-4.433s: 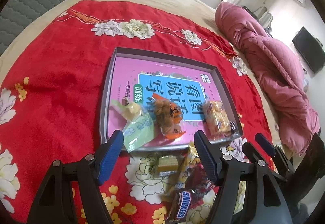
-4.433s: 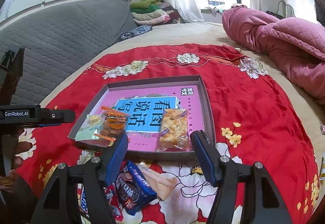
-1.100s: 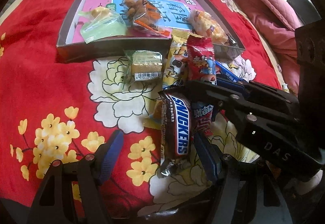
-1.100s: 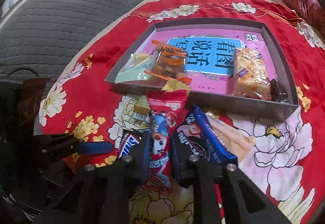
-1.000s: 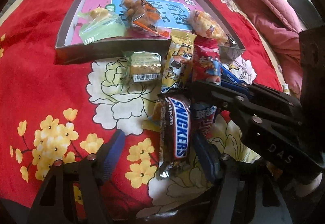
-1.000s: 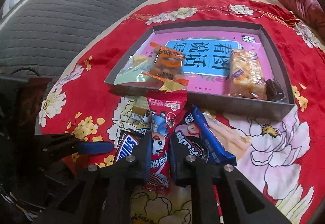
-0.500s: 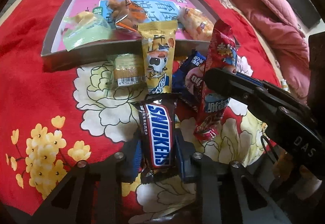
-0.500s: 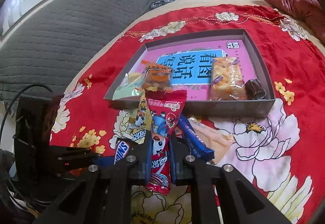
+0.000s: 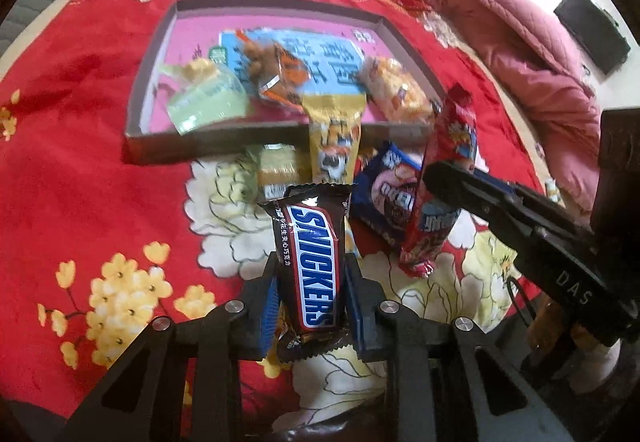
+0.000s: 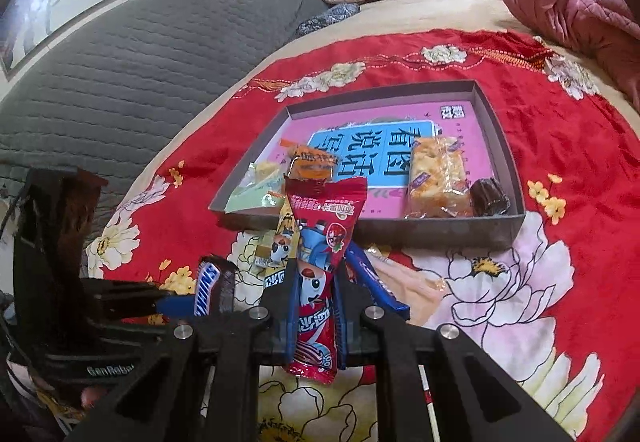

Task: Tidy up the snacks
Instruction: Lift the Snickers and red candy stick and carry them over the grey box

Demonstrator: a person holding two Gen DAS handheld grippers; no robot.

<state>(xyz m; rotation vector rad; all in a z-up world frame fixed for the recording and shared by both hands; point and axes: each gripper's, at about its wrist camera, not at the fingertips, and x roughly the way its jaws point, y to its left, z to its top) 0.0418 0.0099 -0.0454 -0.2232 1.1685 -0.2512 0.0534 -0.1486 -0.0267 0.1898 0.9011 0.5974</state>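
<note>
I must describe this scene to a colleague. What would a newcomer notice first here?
First, the Snickers bar clamped upright in the left gripper, and the red snack pack clamped in the right gripper. Behind them, a grey tray with a few snacks lies on a red flowered cloth.

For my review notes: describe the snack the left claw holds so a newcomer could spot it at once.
On the red flowered blanket, in front of the grey tray, the left claw grips a chocolate bar. It is the only brown wrapper with big white SNICKERS lettering on blue, unlike the red packet in the right claw.
</note>
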